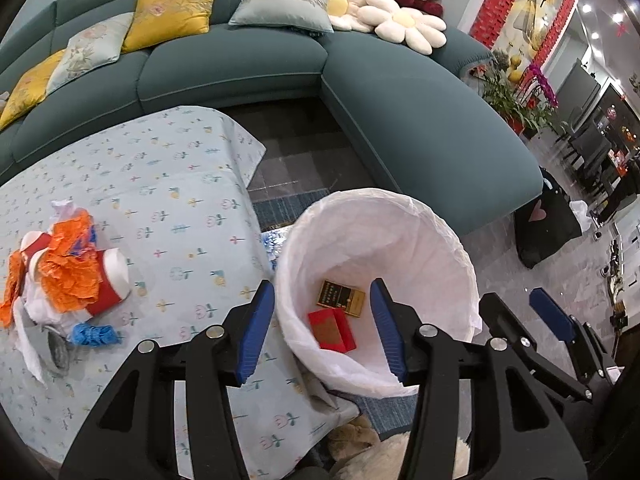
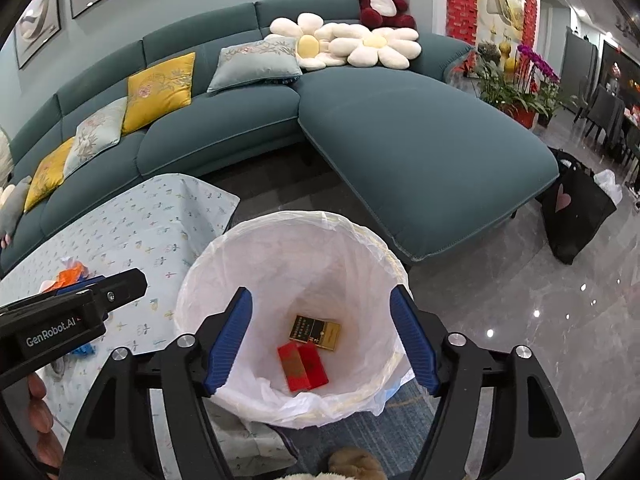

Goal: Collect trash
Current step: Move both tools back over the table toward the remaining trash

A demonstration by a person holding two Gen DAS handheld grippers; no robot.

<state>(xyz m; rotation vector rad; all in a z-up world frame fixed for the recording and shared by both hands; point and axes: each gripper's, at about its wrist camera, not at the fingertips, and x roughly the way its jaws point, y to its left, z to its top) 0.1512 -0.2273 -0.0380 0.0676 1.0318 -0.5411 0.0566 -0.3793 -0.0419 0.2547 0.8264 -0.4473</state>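
Observation:
A bin with a white liner [image 1: 440, 232] [image 2: 280, 220] stands on the floor beside the table. A red box [image 1: 332, 330] [image 2: 302, 364] and a gold and black box [image 1: 342, 298] [image 2: 316, 332] lie at its bottom. My left gripper [image 1: 322, 284] hangs open over the bin's near rim, with nothing between its blue pads. My right gripper [image 2: 320, 292] is open above the bin mouth, also holding nothing. On the table's left lies a trash pile: orange crumpled paper [image 1: 72, 268], a red paper cup [image 1: 108, 284], a blue wad [image 1: 94, 335] and white tissue.
The table [image 1: 180, 184] wears a pale blue flowered cloth. A teal corner sofa [image 1: 400, 120] with cushions wraps behind it. A black bag [image 2: 576, 216] stands on the shiny floor at the right, near potted plants [image 2: 520, 80]. Something furry [image 2: 356, 464] lies below the bin.

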